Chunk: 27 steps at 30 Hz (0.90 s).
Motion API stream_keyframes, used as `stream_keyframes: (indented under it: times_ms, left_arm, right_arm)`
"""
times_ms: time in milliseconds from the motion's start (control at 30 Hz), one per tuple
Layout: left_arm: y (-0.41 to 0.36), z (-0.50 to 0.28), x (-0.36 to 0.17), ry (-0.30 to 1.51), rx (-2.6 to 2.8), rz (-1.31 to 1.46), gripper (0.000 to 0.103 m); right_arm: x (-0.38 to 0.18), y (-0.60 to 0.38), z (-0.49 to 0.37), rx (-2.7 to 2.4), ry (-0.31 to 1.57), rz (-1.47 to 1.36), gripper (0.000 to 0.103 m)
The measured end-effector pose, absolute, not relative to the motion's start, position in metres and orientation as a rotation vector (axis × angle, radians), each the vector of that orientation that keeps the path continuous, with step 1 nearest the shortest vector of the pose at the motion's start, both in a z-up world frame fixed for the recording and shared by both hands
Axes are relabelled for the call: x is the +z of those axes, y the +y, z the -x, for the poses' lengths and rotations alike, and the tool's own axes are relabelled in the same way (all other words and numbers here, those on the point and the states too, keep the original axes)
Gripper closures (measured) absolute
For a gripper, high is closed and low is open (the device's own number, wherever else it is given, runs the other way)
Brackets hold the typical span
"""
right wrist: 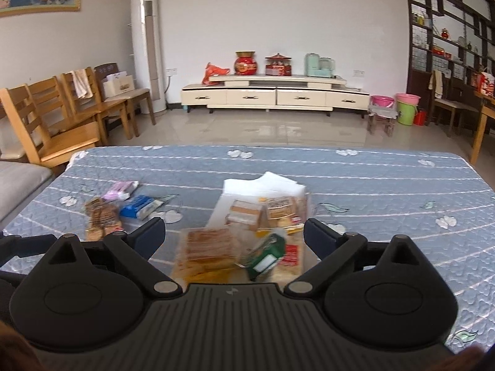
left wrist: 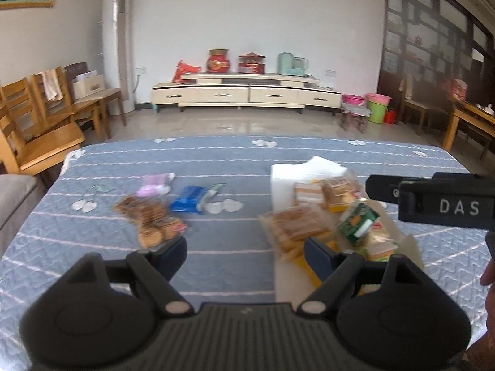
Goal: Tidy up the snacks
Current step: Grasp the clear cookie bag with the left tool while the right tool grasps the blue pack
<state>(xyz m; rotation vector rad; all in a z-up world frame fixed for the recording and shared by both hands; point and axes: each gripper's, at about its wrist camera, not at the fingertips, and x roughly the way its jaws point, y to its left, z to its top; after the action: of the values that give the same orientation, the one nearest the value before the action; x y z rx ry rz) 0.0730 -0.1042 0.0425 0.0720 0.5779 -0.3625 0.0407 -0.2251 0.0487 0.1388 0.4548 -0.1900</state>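
While the snacks are being sorted, most packets are gathered in the left wrist view on a white sheet near the worktop's middle, probably as the collecting place; three others lie apart toward the left edge. The left claw is seen open and empty.

In the right wrist view, the right claw is spread wide above the gathered pile, nothing being gripped.

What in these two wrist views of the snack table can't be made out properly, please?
- Cookie bag, left wrist view: motion blur, print unreadable.
- Green packet, right wrist view: blurred, label illegible.
- Snacks nearest the right tool: lower edges hidden behind its body.
- White box, left wrist view: near side covered by snacks.
- Right tool, left wrist view: cut off at the frame edge.
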Motion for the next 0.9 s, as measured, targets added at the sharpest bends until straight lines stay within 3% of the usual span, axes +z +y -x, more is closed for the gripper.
stream_keyframes:
  times_ms: [300,433,900]
  left_arm:
    - [-0.066,-0.089,0.024,0.622,-0.284,-0.022,0.019]
    - [-0.05,-0.104,0.014,0.64,-0.234,0.005,0.01]
    - [-0.053,-0.227,-0.022,0.7,-0.052,0.033,0.001]
  right_arm:
    - [0.041,-0.199,-0.061,-0.123,0.482,-0.106,0.0]
    - [0.036,-0.191,-0.068,-0.1,0.496,-0.101,0.0]
    - [0.027,-0.191,-0.086,-0.062,0.498,-0.1,0.0]
